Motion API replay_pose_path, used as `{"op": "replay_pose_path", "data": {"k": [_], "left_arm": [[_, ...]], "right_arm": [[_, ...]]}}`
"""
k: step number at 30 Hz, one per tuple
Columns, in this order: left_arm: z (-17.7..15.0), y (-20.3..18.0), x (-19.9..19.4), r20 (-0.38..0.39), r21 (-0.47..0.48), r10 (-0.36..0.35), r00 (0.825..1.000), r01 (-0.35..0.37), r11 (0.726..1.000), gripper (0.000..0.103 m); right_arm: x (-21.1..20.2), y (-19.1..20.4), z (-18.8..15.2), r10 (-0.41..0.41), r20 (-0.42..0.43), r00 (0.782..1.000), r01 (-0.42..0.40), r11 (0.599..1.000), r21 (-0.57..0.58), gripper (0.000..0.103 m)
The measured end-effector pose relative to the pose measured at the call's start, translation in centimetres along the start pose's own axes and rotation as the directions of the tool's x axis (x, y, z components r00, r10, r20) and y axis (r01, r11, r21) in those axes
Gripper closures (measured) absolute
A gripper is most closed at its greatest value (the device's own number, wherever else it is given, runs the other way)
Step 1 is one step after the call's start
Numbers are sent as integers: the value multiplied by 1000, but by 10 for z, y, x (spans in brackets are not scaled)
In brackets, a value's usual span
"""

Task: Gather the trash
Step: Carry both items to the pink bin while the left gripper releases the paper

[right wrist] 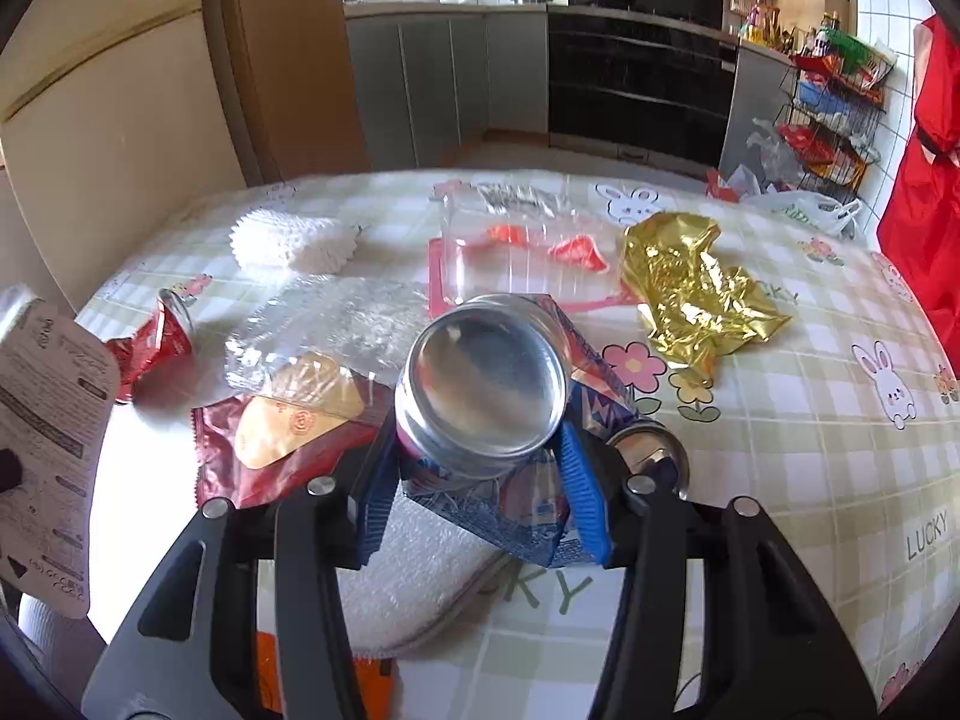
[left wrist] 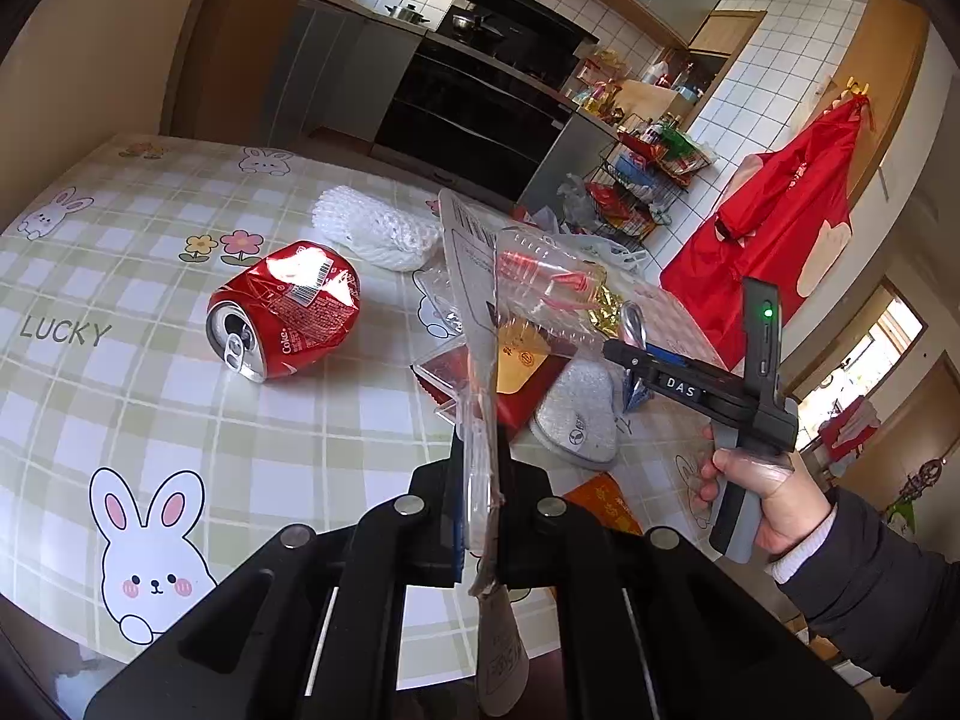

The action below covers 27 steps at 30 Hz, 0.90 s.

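The left gripper pinches a clear blister pack, while the right gripper, half open, clamps a blue can at six o'clock of the table.

L claw clamped, R claw gripping

The green-checked, rabbit-printed tablecloth carries the word "LUCKY" in grey capitals near its left edge in the left wrist view, and again near the right edge in the right wrist view. The crushed red aluminium drink can lying on the cloth shows "Coke" in white beside its opened top, plus a barcode label too small to read. The black handheld right gripper bears white letters "DAS".
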<state>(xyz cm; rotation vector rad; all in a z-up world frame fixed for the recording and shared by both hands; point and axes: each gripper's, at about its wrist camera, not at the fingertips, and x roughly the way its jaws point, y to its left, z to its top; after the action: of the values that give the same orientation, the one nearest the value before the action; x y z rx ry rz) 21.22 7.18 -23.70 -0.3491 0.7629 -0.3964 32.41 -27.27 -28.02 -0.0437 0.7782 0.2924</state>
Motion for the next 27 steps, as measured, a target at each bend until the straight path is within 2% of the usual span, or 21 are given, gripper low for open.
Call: {"op": "replay_pose_path", "data": {"k": [8,13,19,23,27], "left_arm": [[-5,-9,-10,-12,3,-23,1000,23,1000,96],[-11,-29,-19,-32,29,-49,998,50,998,96],[-26,-59,-39,-53,79,-84,995,88,993,96],[-39,-72,-56,-78,68,-126,989,131,989,96],[-55,-86,-73,-98,79,-125,987,133,988,95]], "right_arm": [[-64,3,-10,34,110,993,-38,999,36,52],[-111,15,-22,64,167,984,-70,997,35,52],[-160,24,-36,109,208,972,-127,989,71,52],[-193,35,-45,131,237,963,-150,987,62,52],[-221,41,-53,140,268,953,-163,985,64,52]]}}
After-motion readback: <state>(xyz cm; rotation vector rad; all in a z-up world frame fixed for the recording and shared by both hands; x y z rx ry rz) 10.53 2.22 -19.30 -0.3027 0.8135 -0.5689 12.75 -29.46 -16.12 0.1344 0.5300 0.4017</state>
